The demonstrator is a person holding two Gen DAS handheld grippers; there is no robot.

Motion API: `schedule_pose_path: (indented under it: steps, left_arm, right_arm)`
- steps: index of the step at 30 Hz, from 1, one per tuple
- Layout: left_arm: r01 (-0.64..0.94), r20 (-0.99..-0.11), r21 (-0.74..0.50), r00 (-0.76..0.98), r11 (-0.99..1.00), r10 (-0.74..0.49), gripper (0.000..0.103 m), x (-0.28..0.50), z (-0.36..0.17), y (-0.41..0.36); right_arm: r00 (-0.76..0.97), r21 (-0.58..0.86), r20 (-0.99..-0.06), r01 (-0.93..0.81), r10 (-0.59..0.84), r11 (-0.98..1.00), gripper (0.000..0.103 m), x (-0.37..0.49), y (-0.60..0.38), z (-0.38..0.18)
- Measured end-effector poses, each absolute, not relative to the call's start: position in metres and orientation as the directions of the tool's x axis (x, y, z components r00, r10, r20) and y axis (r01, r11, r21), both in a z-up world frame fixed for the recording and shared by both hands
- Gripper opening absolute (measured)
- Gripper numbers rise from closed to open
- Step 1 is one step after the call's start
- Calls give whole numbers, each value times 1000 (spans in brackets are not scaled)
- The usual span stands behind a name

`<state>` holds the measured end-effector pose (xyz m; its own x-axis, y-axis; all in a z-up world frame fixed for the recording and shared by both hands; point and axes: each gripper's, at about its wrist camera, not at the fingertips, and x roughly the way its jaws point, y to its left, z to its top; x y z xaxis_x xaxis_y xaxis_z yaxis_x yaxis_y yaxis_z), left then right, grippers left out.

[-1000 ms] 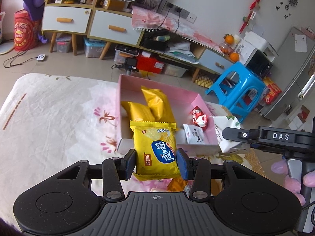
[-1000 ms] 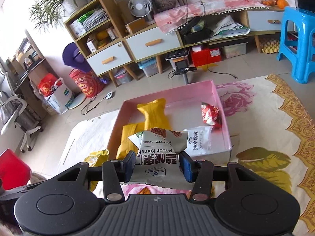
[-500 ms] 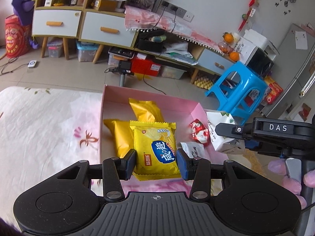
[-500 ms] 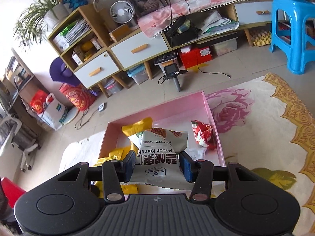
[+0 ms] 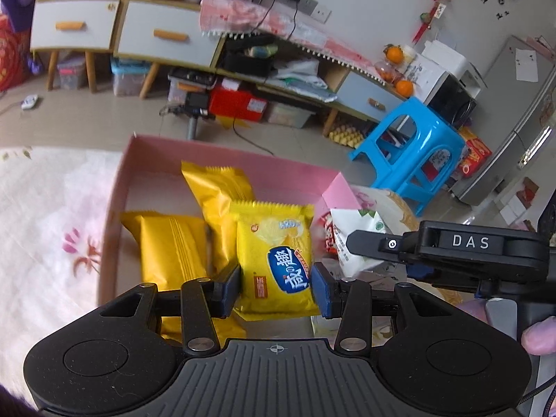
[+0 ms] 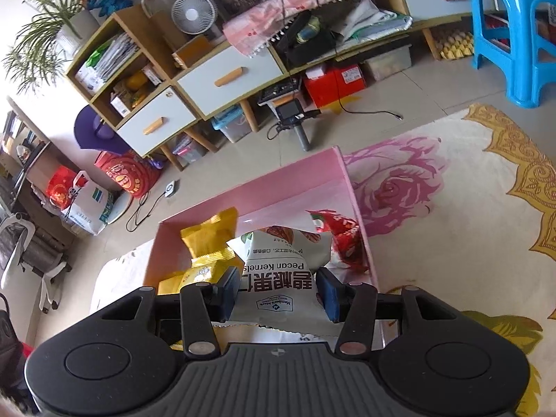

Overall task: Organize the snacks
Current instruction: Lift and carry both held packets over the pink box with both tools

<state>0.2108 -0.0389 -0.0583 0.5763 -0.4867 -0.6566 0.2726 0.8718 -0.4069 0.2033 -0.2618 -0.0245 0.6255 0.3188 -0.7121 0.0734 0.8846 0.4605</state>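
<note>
My left gripper is shut on a yellow cracker packet and holds it over the pink box. Two gold packets lie in the box's left part. My right gripper is shut on a white pecan kernel bag above the box's right part, next to a red snack packet. In the left wrist view the right gripper shows at the right, holding the white bag.
The box sits on a floral cloth on a table. Beyond the table edge are cabinets with drawers, a blue stool, storage bins and a camera on a stand on the floor.
Both grippers have moved forward over the pink box, carrying their packets. The box now lies closer and more directly below them.
</note>
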Motion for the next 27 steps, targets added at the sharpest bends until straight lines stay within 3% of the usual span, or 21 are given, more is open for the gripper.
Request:
schedule_pose_path:
  steps: [2,10,14,16,20,27]
  left_arm:
    - [263,-675,-412,555,872,-486,19,215,-65,-39]
    - [272,-675,-413,550,869,-492,19,219,-77,-35]
    - [290,-672,-404,550,868,-496,25,219,-72,-36]
    - [303,-675,-387,550,871,-491,33,217,-69,-39]
    - [325,-669,-363,561,873,-487,58,210,-61,-40]
    - [341,-663,-323,584,883,-469,82,188,-41,-36]
  right_arm:
    - [622,457,-718,80,314,886,40,205,-263,-27]
    - [616,436,-729,80,299,897,41,212,-262,-35]
    - [624,451,-719,82,307,889,46,213,-263,-34]
    - [632,465,-707,78,317,882,53,212,-263,-31]
    - [653,470,-687,66,318,880,67,208,-263,-22]
    - [671,436,-680,46,296,899,83,195,-262,-6]
